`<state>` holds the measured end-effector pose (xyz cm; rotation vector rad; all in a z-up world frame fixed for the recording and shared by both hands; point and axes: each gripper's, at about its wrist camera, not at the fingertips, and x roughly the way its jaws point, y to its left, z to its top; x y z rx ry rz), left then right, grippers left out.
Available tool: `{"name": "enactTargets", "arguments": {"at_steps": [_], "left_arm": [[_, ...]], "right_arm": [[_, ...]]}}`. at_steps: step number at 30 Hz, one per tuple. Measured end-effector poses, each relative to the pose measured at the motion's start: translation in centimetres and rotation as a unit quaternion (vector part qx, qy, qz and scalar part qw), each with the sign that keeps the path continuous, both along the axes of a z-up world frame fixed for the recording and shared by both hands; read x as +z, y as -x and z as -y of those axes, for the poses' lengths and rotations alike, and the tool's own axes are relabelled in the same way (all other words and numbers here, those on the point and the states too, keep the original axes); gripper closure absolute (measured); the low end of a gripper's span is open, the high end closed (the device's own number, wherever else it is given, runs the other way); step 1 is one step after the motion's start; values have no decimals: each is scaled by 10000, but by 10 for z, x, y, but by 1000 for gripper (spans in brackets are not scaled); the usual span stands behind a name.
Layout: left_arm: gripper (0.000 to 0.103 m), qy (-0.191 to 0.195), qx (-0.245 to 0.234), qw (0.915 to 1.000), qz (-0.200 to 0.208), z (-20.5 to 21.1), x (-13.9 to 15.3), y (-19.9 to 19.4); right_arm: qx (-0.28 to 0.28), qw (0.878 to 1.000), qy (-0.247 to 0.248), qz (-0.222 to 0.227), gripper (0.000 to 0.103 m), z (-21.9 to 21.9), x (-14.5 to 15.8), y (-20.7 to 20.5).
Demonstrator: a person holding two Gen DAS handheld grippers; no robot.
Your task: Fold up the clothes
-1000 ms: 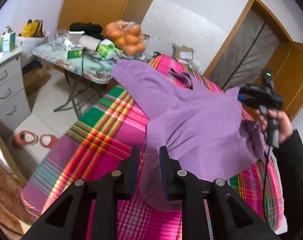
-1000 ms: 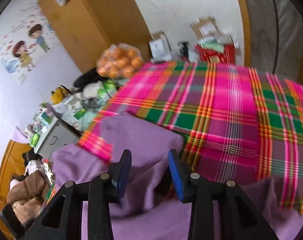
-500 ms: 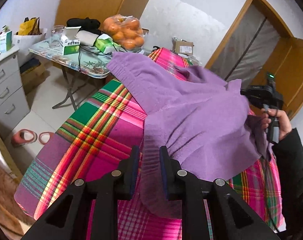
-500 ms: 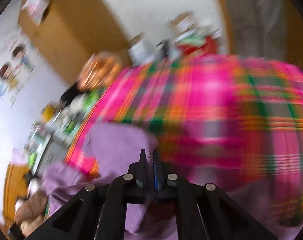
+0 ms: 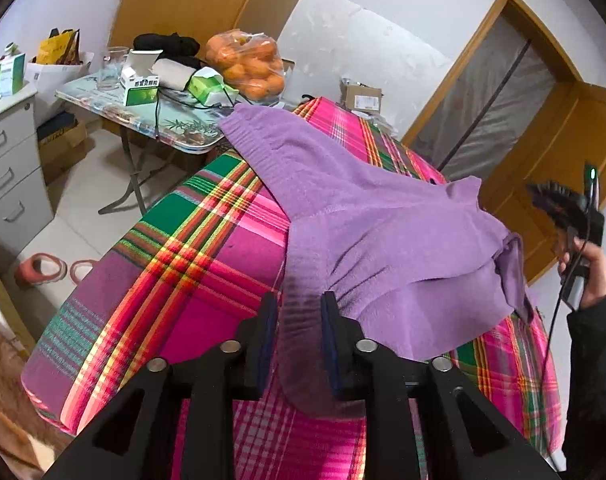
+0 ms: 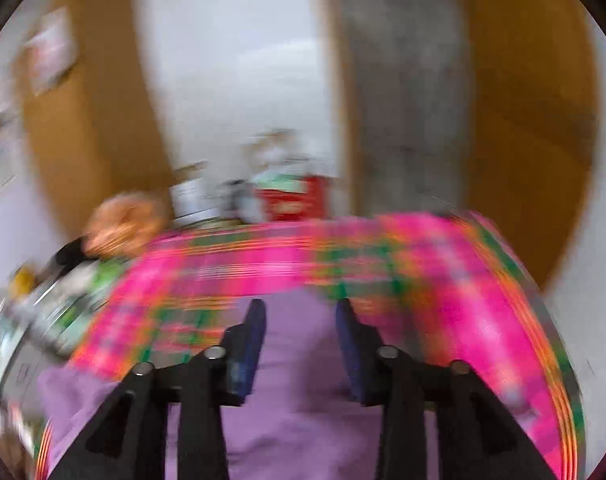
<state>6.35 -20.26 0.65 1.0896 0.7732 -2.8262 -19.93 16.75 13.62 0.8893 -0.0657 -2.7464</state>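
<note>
Purple sweater (image 5: 383, 232) draped over plaid tablecloth (image 5: 175, 264), its hem gathered between left gripper (image 5: 299, 320) jaws just eased wider, right gripper (image 6: 301, 320) jaws just opened, nothing clasped.

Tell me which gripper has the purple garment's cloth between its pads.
The left gripper: a bunched fold of the purple garment sits between its pads. The right gripper is raised off to the side, away from the cloth.
</note>
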Motion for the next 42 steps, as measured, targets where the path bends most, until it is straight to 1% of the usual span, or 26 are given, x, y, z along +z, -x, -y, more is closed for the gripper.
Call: {"name": "enactTargets", "arguments": {"at_steps": [1, 2, 3, 4, 6, 7, 10, 13, 14, 18, 20, 22, 23, 25, 27, 29, 32, 34, 35, 36, 38, 40, 42], "left_arm": [[77, -23, -12, 10000, -3, 0, -1, 0], [77, -51, -36, 10000, 0, 0, -2, 0], [76, -80, -64, 9999, 4, -1, -3, -1], [75, -88, -83, 9999, 9, -1, -4, -2], [71, -99, -117, 9999, 10, -2, -4, -3], [71, -109, -136, 9998, 2, -1, -5, -3], [71, -138, -208, 9997, -20, 0, -5, -3], [70, -119, -272, 9996, -26, 0, -5, 0], [70, -116, -290, 9995, -26, 1, -5, 1], [70, -102, -346, 9993, -6, 1, -5, 6], [70, -94, -358, 9993, 2, 1, -4, 8], [70, -82, -361, 9993, 6, 1, -4, 9], [70, -72, -356, 9993, 6, 0, -4, 9], [70, -53, -347, 9994, 18, 0, -3, 11], [70, -34, -336, 9994, 51, 0, -2, 14], [70, -10, -294, 9995, 96, 1, -1, 16], [70, 11, -153, 9999, 14, 6, 5, 13], [70, -29, -63, 9999, -92, 10, 9, 10], [70, -45, -36, 9999, -118, 11, 11, 9], [70, -80, -38, 9999, -116, 11, 11, 8], [70, -160, -55, 9998, -100, 10, 10, 7], [70, -323, -115, 9994, -81, 9, 9, 6], [70, -510, -183, 9985, -54, 8, 7, 4]], "right_arm": [[602, 9981, -107, 67, 63, 32, 1, -2], [1240, 9919, -220, 158, 63, 66, 1, -3], [1674, 9849, -387, 230, 63, 95, -3, -4], [2039, 9769, -572, 296, 63, 124, -8, -6], [2756, 9557, -939, 424, 63, 180, -19, -8], [2982, 9470, -1085, 505, 63, 202, -28, -8], [3520, 9210, -1487, 759, 63, 262, -57, -4], [3752, 9064, -1709, 917, 63, 294, -74, 6], [3840, 8999, -1791, 1033, 63, 305, -82, 12], [3938, 8855, -2129, 1241, 63, 323, -110, 27], [4061, 8750, -2162, 1506, 63, 329, -124, 31], [4144, 8700, -2164, 1566, 61, 332, -128, 31], [4182, 8679, -2166, 1581, 64, 333, -130, 31], [4141, 8702, -2174, 1548, 101, 335, -127, 30], [3849, 8879, -2229, 1175, 100, 329, -114, 32], [3522, 9099, -1997, 904, 100, 314, -96, 40], [2735, 9477, -1560, 531, 100, 276, -64, 62], [2322, 9613, -1366, 575, 100, 246, -52, 77], [2193, 9643, -1334, 648, 100, 235, -51, 82], [2029, 9660, -1423, 739, 99, 224, -54, 86], [1825, 9619, -1737, 1059, 98, 209, -72, 92], [1670, 9567, -1965, 1352, 97, 197, -90, 96], [1606, 9545, -2011, 1506, 97, 183, -101, 95]]}}
